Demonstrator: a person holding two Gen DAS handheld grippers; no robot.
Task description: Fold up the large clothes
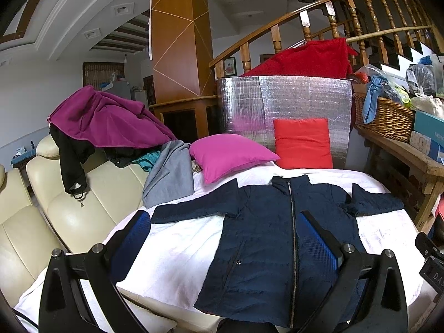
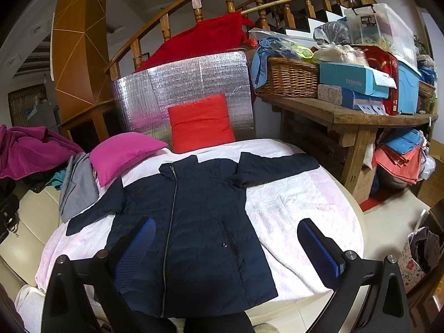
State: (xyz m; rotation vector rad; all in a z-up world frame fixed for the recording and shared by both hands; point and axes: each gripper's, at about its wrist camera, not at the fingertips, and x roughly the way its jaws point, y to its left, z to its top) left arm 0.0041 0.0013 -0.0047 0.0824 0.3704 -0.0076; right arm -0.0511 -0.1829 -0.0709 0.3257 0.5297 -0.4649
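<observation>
While the navy jacket (image 1: pixel 266 238) lay flat on the white blanket (image 1: pixel 177 244), zipped up the front with both sleeves spread out to the sides, neither tool was touching it. The left gripper (image 1: pixel 222 238) hung above the hem end with its blue-padded fingers (image 1: pixel 316 238) spread wide, one over the blanket and the other over the jacket's front beside the zip. The right gripper (image 2: pixel 224 247) was likewise held wide apart, nothing between its fingers (image 2: pixel 319 247), with one finger over the jacket's body and the other over bare blanket. Beyond the collar a magenta cushion (image 1: pixel 230 155) and a red cushion (image 1: pixel 302 143) sat at the far edge of the blanket, the red one leaning against a silver foil panel (image 1: pixel 283 102). A grey garment (image 1: pixel 172 174) draped from the cream sofa (image 1: pixel 75 208) onto the blanket just beside one sleeve (touching it or merely overlapping, I could not tell). A wicker basket (image 2: pixel 288 77) stood on a wooden bench (image 2: pixel 347 113).
</observation>
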